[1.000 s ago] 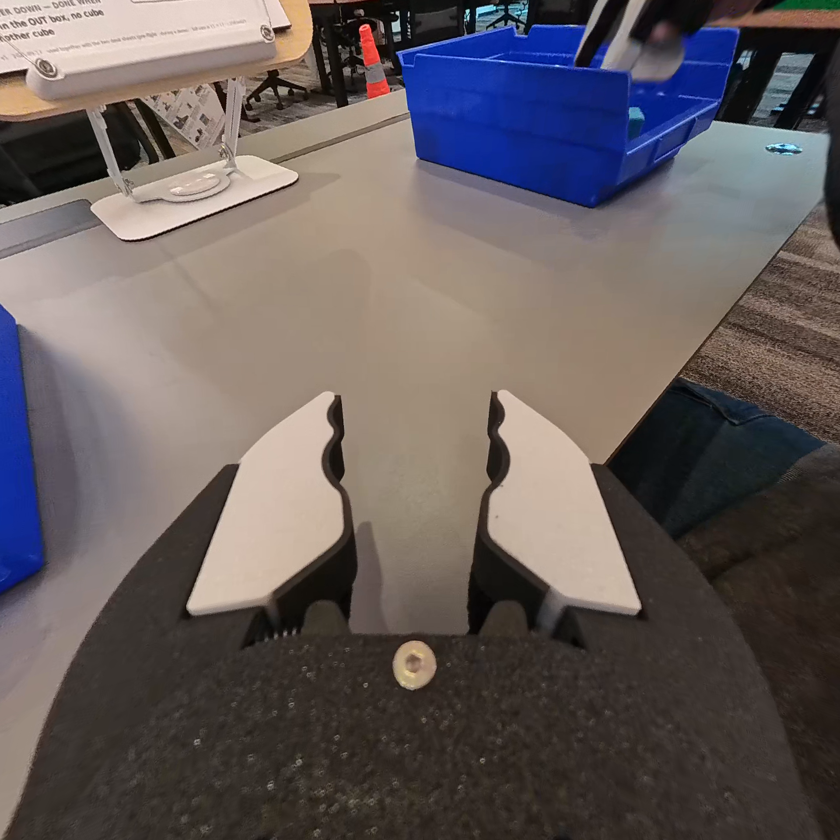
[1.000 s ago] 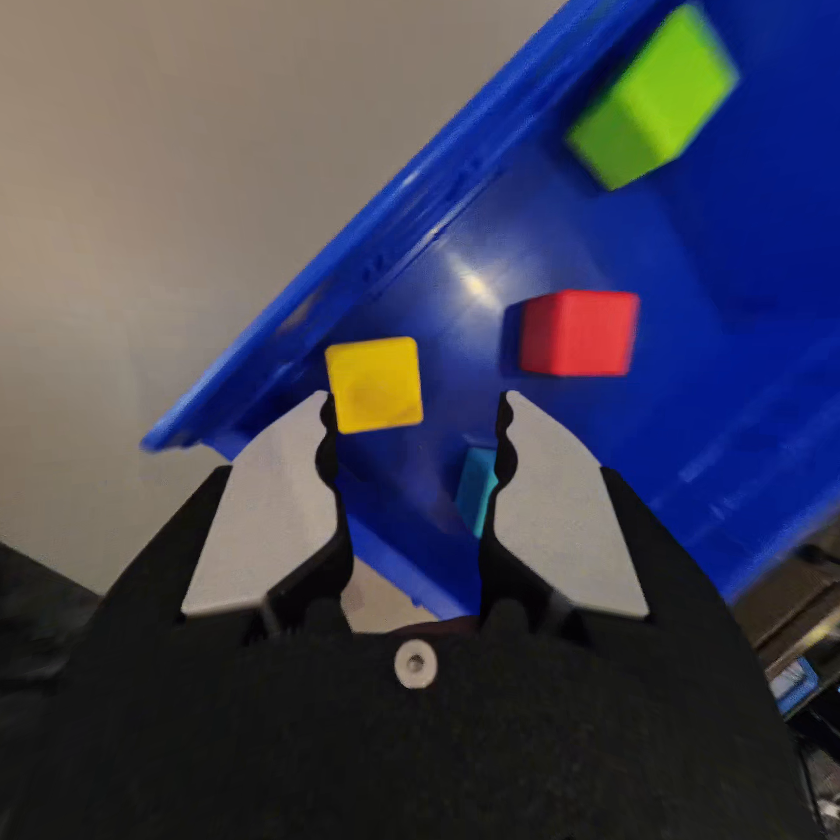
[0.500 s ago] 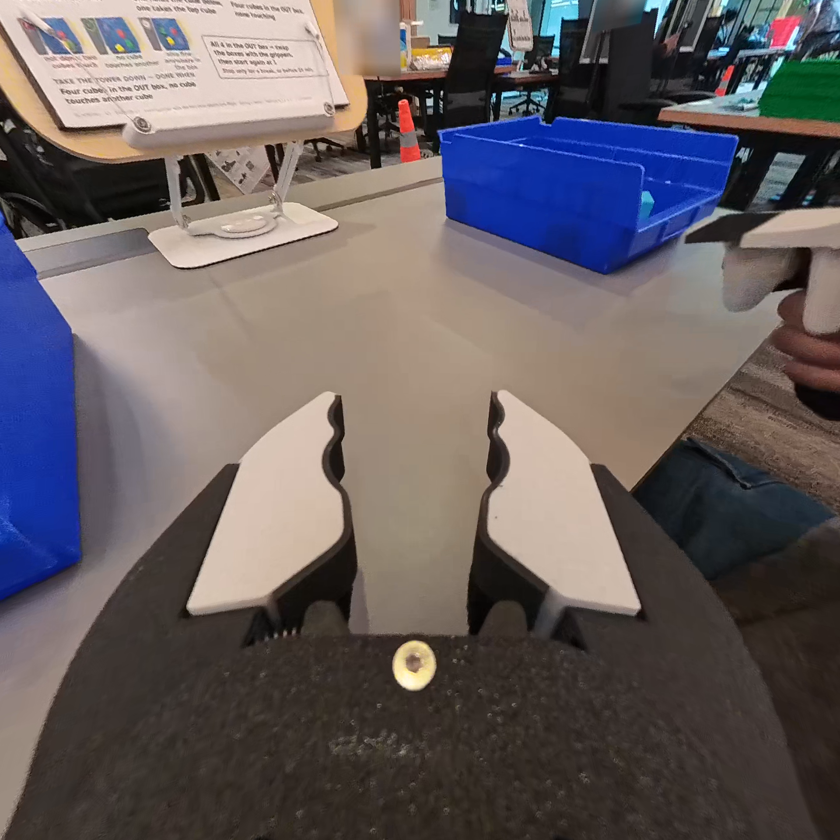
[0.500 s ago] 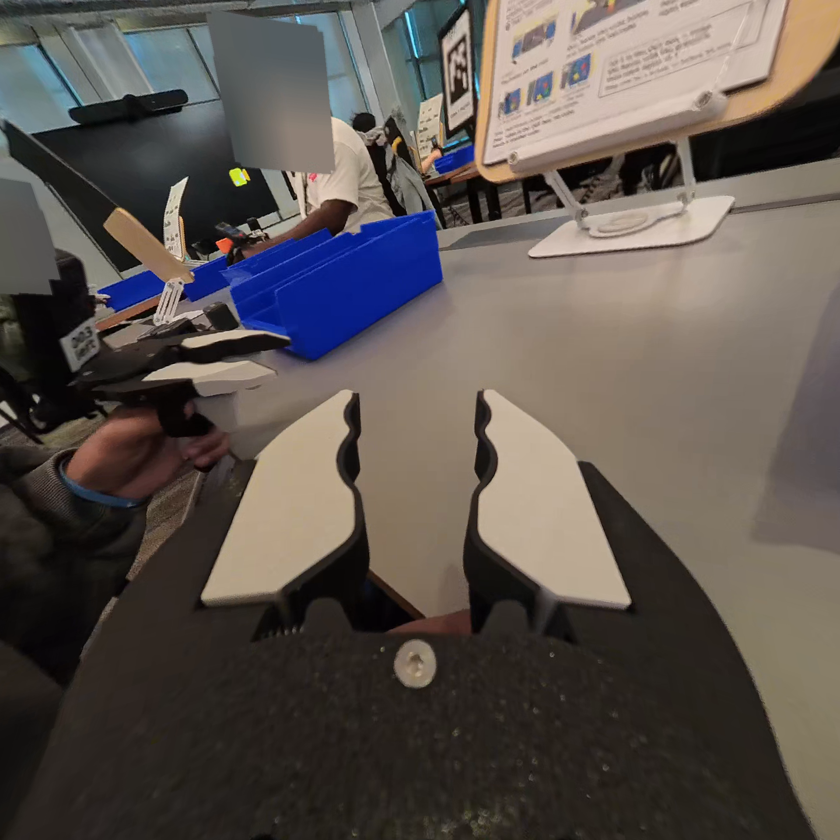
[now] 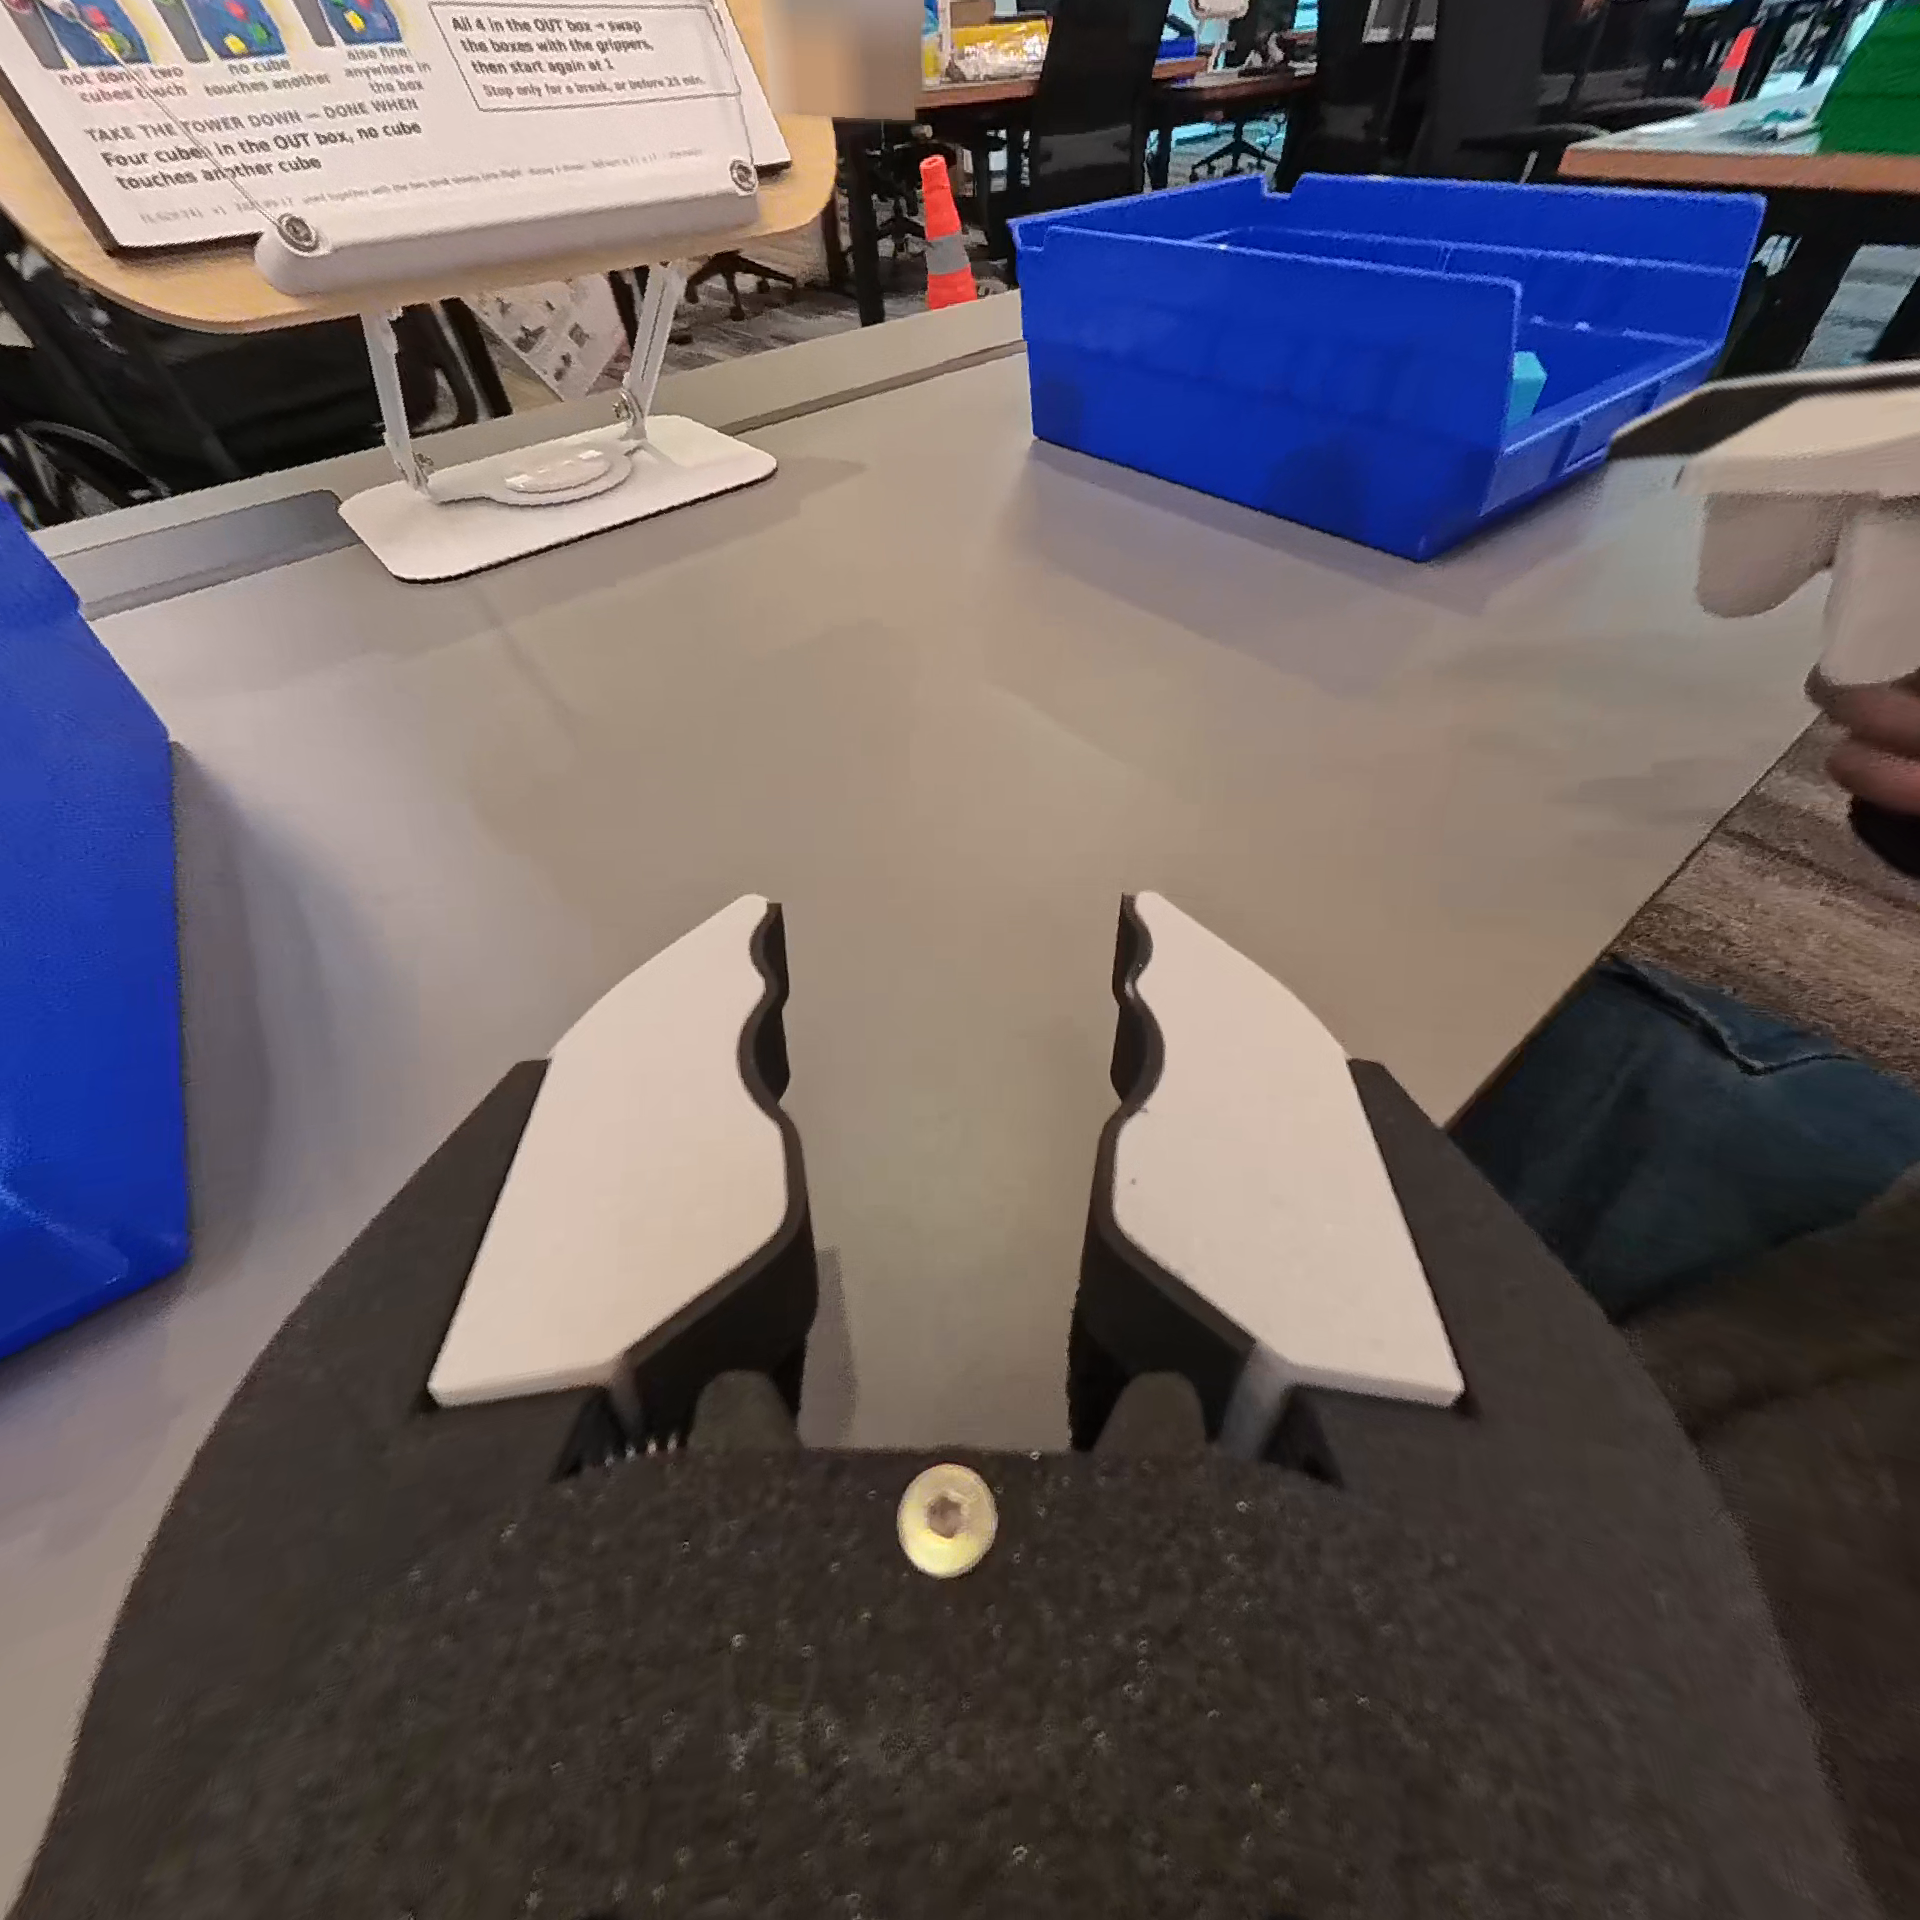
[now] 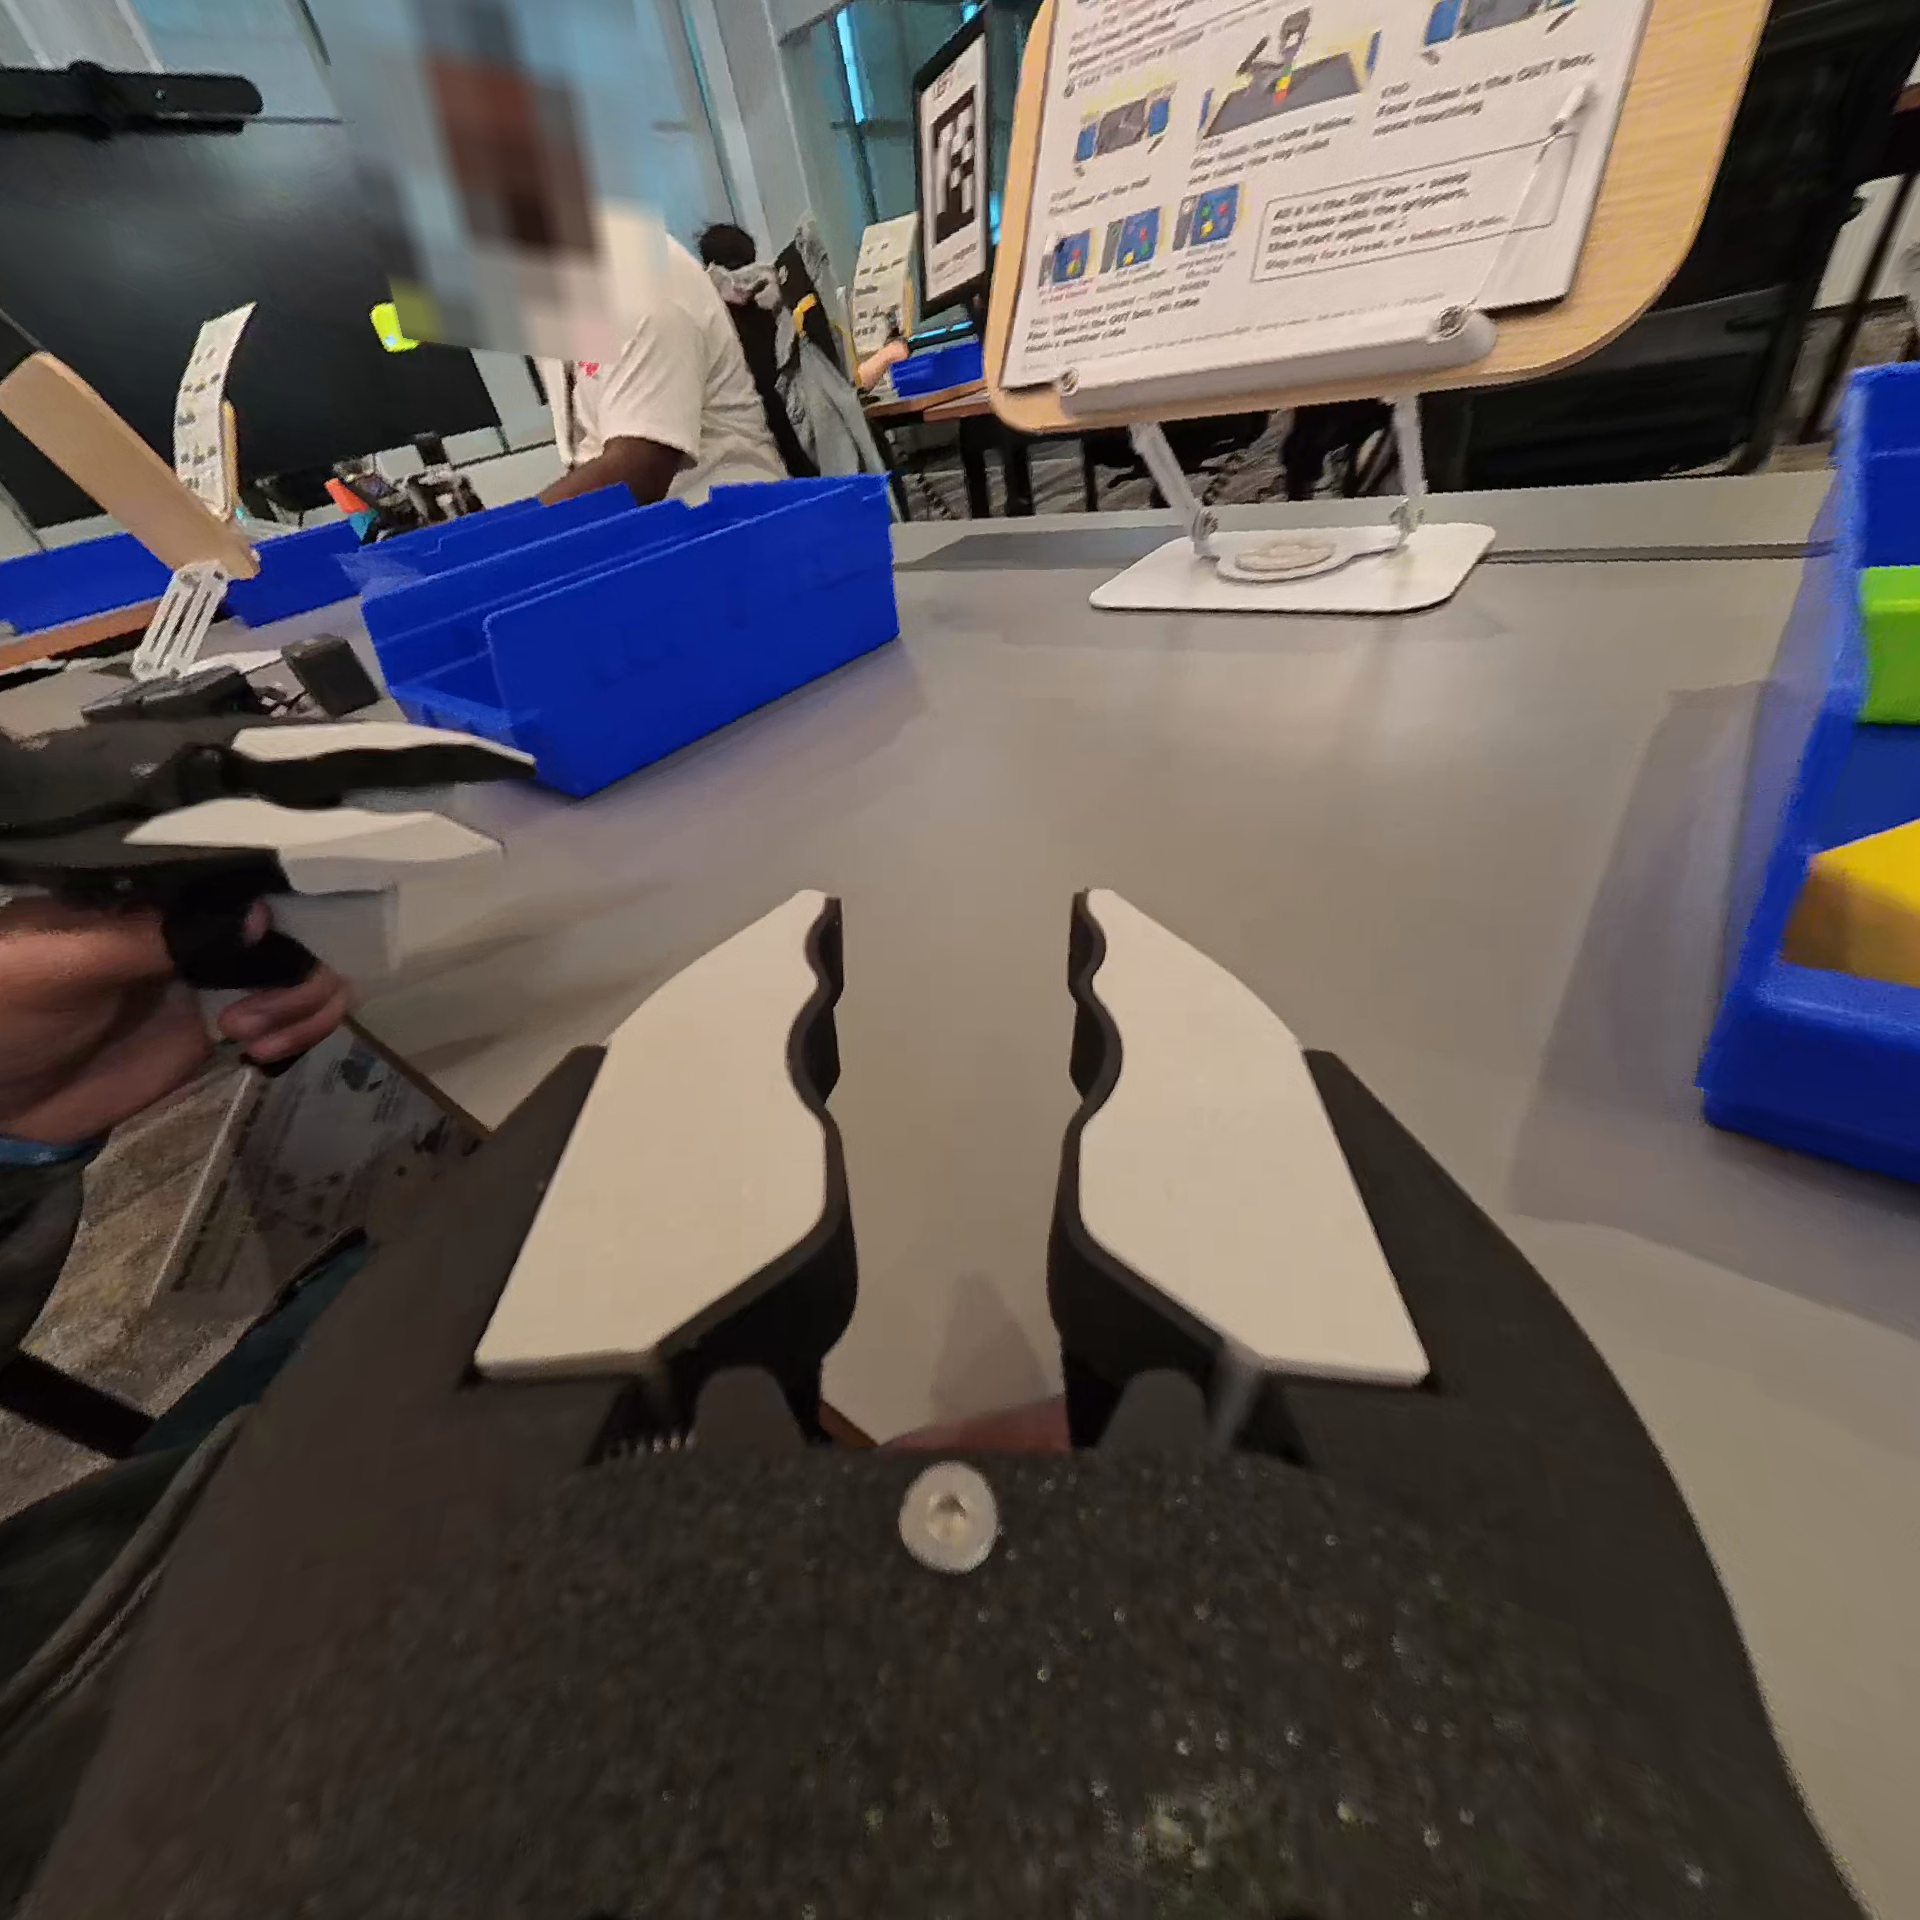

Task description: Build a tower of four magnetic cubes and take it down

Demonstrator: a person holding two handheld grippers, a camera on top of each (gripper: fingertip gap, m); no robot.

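Note:
My left gripper (image 5: 948,914) is open and empty, low over the grey table (image 5: 935,727) near its front edge. My right gripper (image 6: 956,904) is open and empty over the same table. It also shows in the left wrist view (image 5: 1704,442) at the right edge, and the left gripper shows in the right wrist view (image 6: 509,805) at the left. A blue bin (image 5: 1299,364) at the back right holds a teal cube (image 5: 1527,384). In the right wrist view this bin (image 6: 1797,1039) shows a green cube (image 6: 1891,644) and a yellow cube (image 6: 1860,914). No red cube shows.
A second blue bin (image 5: 73,935) stands at the table's left end and also shows in the right wrist view (image 6: 644,623). An instruction board on a white stand (image 5: 561,478) is at the back. The table's front edge is close on the right (image 5: 1558,997). A person sits at a far table (image 6: 665,395).
My right gripper has left the bin with the cubes, empty, and swung down to the table's front edge facing across it. My left gripper has tilted up slightly and stayed open.

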